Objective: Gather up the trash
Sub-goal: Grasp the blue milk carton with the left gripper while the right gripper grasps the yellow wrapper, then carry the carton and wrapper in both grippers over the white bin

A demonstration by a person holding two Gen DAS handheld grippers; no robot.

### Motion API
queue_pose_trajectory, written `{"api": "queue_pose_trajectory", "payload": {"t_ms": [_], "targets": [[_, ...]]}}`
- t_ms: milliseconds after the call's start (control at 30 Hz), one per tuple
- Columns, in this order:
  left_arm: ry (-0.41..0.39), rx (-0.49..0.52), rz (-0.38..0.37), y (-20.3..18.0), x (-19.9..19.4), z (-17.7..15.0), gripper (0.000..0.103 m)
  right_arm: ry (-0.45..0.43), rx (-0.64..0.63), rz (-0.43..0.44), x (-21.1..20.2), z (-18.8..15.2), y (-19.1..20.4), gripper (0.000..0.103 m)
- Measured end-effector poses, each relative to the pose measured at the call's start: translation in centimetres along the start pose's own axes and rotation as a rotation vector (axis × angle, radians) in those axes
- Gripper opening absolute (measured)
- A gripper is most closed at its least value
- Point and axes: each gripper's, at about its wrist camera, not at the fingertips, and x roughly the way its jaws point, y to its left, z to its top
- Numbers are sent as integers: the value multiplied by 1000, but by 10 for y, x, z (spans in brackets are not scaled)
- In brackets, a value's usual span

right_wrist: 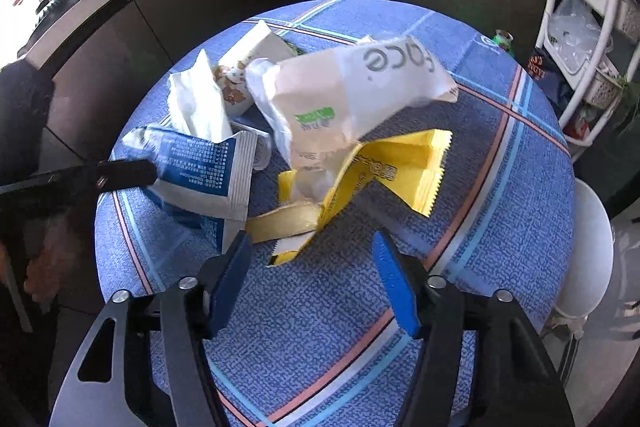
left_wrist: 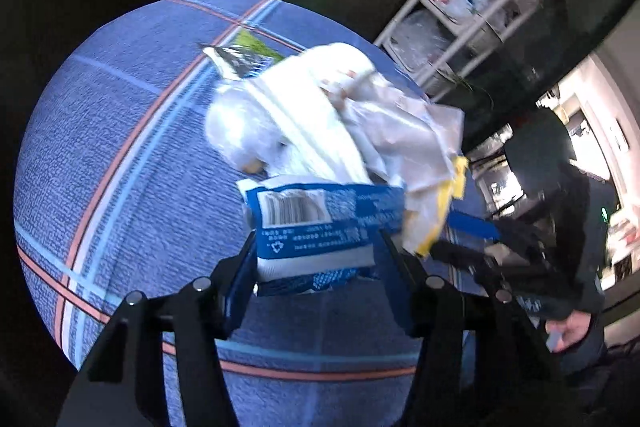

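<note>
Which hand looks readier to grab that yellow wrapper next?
The right. Its gripper is open with the yellow wrapper lying just ahead of its fingers, while the left gripper is around the blue and white packet.

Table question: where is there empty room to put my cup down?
Bare cloth lies between the right claw and the table near edge, and right of the yellow wrapper. The middle is crowded: blue packet, tissue, white bag.
</note>
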Motion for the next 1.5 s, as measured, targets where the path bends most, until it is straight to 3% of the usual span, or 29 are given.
{"api": "queue_pose_trajectory", "payload": {"t_ms": [33, 100, 200, 233, 300, 333, 367, 400, 467, 733, 967, 1267, 1500], "targets": [[6, 11, -1, -4, 1, -1, 57, -4, 7, -5, 0, 0, -2, 53], [3, 22, 44, -8, 6, 1, 71, -15, 19, -8, 0, 1, -5, 52], [6, -15, 28, -3, 9, 4, 70, -27, 38, -22, 4, 5, -10, 42], [16, -39, 2, -1, 12, 6, 66, -27, 41, -25, 4, 5, -10, 40], [37, -39, -16, -3, 15, 5, 39, -28, 42, -33, 5, 5, -12, 25], [38, -29, -13, -7, 14, 4, 36, -30, 40, -34, 4, 4, -13, 19], [38, -17, -15, -11, 12, 2, 22, -34, 38, -32, 3, 2, -14, 5], [40, -9, -15, -13, 12, 0, 17, -39, 36, -32, 0, 1, -15, 2], [31, 1, -2, -23, 6, -5, 9, -47, 37, -24, -5, -3, -18, 1], [-55, 52, 95, -61, -41, -28, 6, -121, 18, -48, -44, -19, -24, 1], [-150, 92, 162, -92, -79, -25, 4, -209, 59, -64, -77, -25, -42, 1], [-218, 174, 142, -145, -99, -13, 4, -299, 111, -64, -117, -34, -67, 1], [-230, 266, 46, -207, -85, 14, 4, -347, 226, -112, -137, -48, -122, 1]]}}
